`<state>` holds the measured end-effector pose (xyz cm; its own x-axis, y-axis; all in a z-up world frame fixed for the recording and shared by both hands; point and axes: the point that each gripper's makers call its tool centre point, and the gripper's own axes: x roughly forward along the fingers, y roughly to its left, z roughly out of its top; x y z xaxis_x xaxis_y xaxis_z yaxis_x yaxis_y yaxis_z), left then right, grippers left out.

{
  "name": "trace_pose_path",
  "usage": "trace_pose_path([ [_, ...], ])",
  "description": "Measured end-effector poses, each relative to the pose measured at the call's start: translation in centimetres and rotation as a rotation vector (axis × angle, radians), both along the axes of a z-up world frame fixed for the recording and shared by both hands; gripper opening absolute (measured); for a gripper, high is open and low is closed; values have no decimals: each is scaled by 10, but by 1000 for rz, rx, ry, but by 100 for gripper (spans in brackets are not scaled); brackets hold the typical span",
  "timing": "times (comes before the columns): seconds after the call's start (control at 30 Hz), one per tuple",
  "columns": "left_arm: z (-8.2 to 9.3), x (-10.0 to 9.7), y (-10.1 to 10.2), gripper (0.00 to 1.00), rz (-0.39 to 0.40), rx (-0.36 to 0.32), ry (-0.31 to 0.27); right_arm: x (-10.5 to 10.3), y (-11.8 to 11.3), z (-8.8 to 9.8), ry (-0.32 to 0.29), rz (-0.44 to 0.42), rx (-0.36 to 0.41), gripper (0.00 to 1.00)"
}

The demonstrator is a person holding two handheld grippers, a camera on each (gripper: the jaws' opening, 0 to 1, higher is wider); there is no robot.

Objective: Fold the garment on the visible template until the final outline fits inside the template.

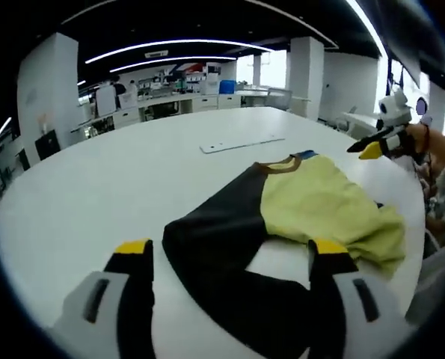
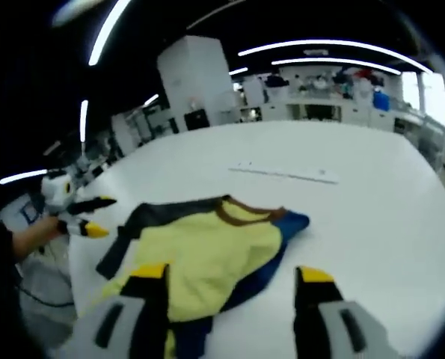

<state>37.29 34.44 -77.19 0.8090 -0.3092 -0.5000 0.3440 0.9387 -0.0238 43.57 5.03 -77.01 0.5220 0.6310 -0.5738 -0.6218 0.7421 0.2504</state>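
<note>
The garment [image 1: 282, 224] is lying rumpled on the white table [image 1: 95, 194], a soft, matte piece of cloth with a pale yellow panel, a black panel and a brown-trimmed neckline; a blue edge is peeking out at its far end. In the left gripper view it is spreading across the lower centre and right of the frame, the black part running down between the left gripper [image 1: 229, 250], whose yellow-tipped jaws are standing spread apart with nothing between them. In the right gripper view the garment [image 2: 207, 247] is sitting at lower centre, its yellow cloth reaching between the right gripper [image 2: 231, 273], whose jaws are likewise gaping wide and empty. A thin, flat white strip [image 1: 241, 143] is lying on the table beyond the garment, well apart from it.
</note>
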Motion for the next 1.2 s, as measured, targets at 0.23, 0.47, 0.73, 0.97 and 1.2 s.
trace_pose_path([
  [0.23,11,-16,-25,88,-57,-23,-29,-33,-2,-8,36,15,19,64],
  [0.47,15,-34,-55,89,-127,-39,-44,-54,-5,-24,60,15,-1,59],
  [0.73,14,-55,-101,85,-215,-76,-44,-76,-6,-38,76,12,-20,47],
  [0.97,1,-78,-136,74,-290,-79,-35,-91,-3,-46,87,12,-17,39],
  [1.2,-16,-94,-163,55,-335,-112,-6,-103,-3,-56,55,4,-75,27],
])
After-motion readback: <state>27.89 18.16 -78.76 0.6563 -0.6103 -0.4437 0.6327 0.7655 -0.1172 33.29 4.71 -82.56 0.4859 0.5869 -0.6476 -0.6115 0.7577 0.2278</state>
